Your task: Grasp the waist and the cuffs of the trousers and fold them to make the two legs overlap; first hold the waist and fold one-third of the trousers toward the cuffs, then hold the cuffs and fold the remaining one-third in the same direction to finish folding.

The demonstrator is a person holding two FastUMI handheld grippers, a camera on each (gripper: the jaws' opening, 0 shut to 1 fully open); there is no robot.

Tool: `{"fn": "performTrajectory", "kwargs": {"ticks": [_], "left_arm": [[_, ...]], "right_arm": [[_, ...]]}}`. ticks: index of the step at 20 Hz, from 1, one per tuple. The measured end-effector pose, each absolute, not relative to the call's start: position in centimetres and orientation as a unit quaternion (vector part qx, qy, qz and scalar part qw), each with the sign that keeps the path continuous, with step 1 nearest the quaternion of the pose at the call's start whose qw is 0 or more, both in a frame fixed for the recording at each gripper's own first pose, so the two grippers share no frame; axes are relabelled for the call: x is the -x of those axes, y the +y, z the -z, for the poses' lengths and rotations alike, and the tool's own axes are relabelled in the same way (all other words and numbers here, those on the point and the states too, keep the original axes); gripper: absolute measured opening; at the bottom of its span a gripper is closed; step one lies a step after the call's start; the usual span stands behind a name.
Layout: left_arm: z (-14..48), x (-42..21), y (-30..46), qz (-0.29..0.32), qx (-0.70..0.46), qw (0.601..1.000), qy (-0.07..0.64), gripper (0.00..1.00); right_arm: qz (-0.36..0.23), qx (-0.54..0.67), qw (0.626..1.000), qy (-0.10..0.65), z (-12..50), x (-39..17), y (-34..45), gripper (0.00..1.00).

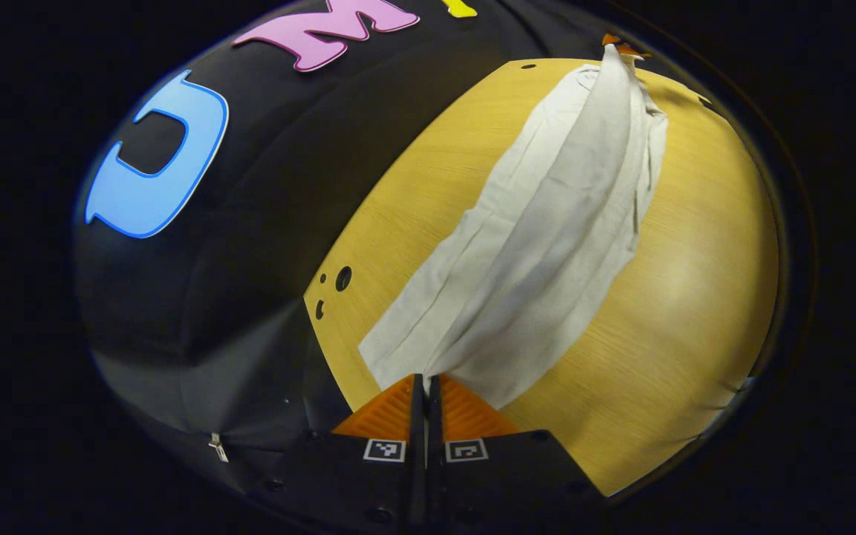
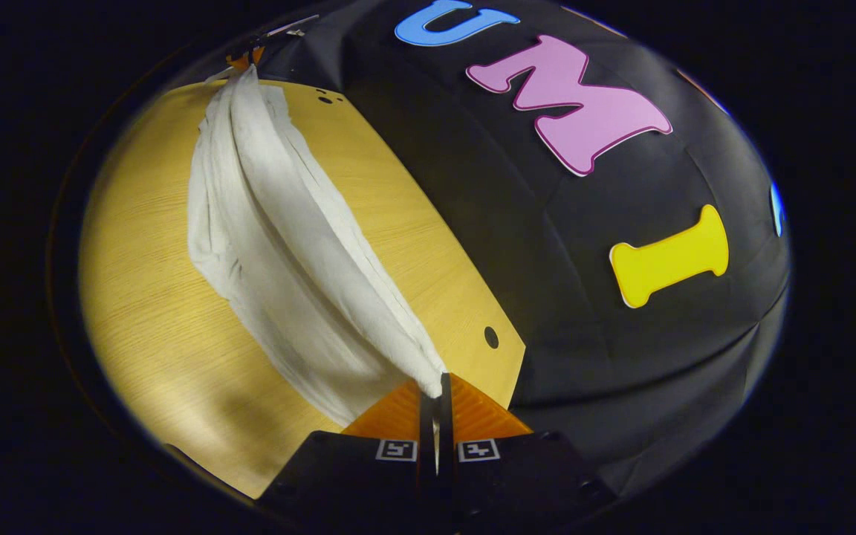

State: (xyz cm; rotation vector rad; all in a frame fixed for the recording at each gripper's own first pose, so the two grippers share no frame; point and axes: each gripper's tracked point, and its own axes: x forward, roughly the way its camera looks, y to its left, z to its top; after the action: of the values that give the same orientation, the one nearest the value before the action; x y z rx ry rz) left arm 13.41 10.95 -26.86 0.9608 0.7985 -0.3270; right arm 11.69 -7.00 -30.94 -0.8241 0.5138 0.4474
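Pale grey trousers [image 1: 547,238] lie stretched lengthwise over a yellow wooden table [image 1: 688,312]. My left gripper [image 1: 426,380] is shut on the near end of the cloth, which fans out from between its fingers. At the far end, the other gripper [image 1: 621,46] pinches the cloth up into a peak. In the right gripper view, the same trousers [image 2: 279,245] run from my right gripper [image 2: 437,383], shut on its end, to the left gripper [image 2: 246,58] far off. A raised fold runs along the cloth between the two grippers, so the legs hang together.
The table's far edge [image 2: 428,223] meets the black cloth wall close behind the trousers. Small round holes [image 1: 342,279] mark the table's corner; another hole [image 2: 491,337] sits near my right gripper. Bare wood [image 2: 146,319] stretches on the near side of the trousers.
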Motion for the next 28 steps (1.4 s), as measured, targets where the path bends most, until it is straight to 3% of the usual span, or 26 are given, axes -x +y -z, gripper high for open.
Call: {"fn": "performTrajectory", "kwargs": {"ticks": [9,21,23,24,27,28], "left_arm": [[30.1,-19.7,10.5,0.156,-0.466,0.775,0.397,0.05],[35.7,-22.7,11.0,0.154,-0.491,0.742,0.43,0.06],[36.4,-22.6,11.3,0.152,-0.491,0.736,0.44,0.07],[36.5,-22.8,11.4,0.148,-0.496,0.737,0.435,0.1],[36.1,-23.4,11.3,0.14,-0.509,0.738,0.421,0.35],[36.3,-23.5,11.4,0.139,-0.514,0.735,0.419,0.38]], "right_arm": [[-0.21,0.38,0.852,0.293,36.4,-16.7,-6.7,0.05],[-0.198,0.37,0.849,0.32,42.3,-21.1,-5.6,0.09],[-0.197,0.369,0.845,0.333,43.2,-20.8,-5.7,0.17],[-0.195,0.37,0.846,0.332,43.3,-20.9,-5.7,0.28],[-0.175,0.386,0.849,0.316,42.6,-21.6,-6.2,0.41],[-0.167,0.392,0.85,0.311,42.3,-21.8,-6.6,0.65]]}}
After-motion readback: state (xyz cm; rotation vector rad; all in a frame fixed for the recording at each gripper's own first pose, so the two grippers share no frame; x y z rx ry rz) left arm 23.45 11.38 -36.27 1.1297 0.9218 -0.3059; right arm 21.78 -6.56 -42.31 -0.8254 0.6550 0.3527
